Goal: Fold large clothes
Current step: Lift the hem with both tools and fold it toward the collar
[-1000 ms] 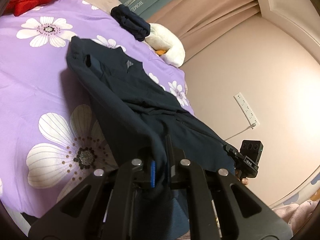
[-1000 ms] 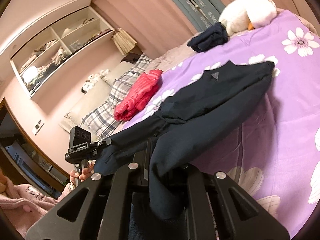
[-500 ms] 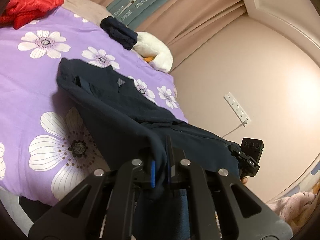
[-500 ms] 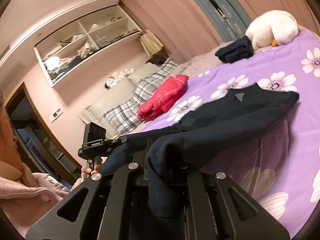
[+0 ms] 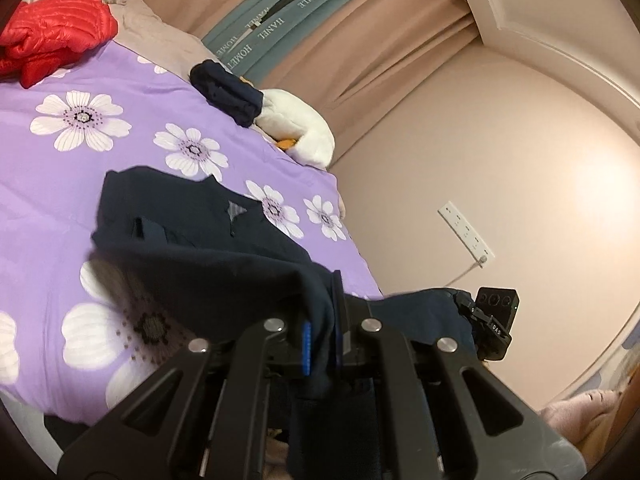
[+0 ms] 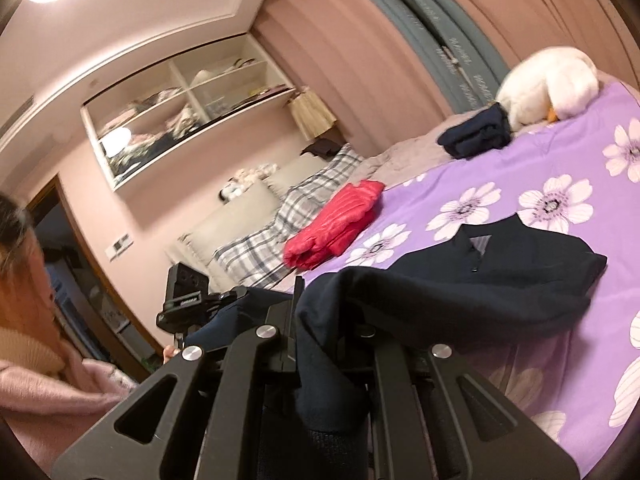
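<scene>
a: what have you got hold of?

b: my left gripper (image 5: 322, 344) is clamped tight on a fold of the dark navy garment (image 5: 192, 236), and my right gripper (image 6: 320, 344) is pinched on another bunch of the same cloth. the near edge hangs lifted between the two tools; the far part, collar end, lies on the purple flowered bedspread (image 5: 48, 200).

a: anything in the way?

b: the cloth itself drapes over my fingers and hides the tips in both wrist views. from the left view i see the right tool's black camera block at the garment's right end; from the right view the left tool sits beside my pink sleeve (image 6: 44, 392).

a: and further out on the bed?

b: past the garment, bare bedspread, then a red puffy jacket (image 6: 336, 220) lying near the plaid pillow (image 6: 256, 248). further back a folded dark bundle (image 5: 226, 92) touches a white plush duck (image 5: 298, 132) at the far edge. behind those hang beige curtains (image 5: 360, 40) with a teal lettered strip, and a wall shelf (image 6: 176, 120) full of things.
</scene>
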Demonstrator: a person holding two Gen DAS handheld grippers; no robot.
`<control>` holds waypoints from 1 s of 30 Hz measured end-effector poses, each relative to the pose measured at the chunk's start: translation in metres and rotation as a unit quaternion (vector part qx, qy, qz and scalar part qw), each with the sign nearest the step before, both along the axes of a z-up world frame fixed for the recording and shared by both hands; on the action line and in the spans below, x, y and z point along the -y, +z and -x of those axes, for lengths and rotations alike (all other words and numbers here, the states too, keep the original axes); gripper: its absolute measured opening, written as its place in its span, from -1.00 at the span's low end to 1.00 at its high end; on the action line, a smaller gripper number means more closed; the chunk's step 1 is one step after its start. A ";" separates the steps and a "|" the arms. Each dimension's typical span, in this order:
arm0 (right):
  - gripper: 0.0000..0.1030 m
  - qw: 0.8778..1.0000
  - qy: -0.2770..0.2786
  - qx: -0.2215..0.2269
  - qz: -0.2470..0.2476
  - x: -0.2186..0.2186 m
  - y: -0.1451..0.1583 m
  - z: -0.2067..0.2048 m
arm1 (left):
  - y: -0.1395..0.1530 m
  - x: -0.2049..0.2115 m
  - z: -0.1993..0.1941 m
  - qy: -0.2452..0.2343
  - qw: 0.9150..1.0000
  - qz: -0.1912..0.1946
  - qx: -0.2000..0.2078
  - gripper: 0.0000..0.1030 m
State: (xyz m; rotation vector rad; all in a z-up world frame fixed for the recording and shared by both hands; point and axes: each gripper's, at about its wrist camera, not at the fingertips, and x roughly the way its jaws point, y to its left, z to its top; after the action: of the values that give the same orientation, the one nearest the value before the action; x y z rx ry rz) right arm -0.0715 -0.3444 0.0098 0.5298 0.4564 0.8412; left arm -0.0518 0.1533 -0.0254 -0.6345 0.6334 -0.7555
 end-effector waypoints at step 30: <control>-0.82 0.961 -0.183 -0.204 -0.026 0.052 -0.100 -0.237 | -0.070 -0.003 -0.257 0.093 0.980 -0.080 -0.160 -0.85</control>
State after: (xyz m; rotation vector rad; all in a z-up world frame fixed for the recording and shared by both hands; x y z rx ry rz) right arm 0.1654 -0.3965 -0.0899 0.8143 0.6883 0.3848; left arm 0.2056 0.1561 -0.0951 -0.6623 0.9064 -0.4251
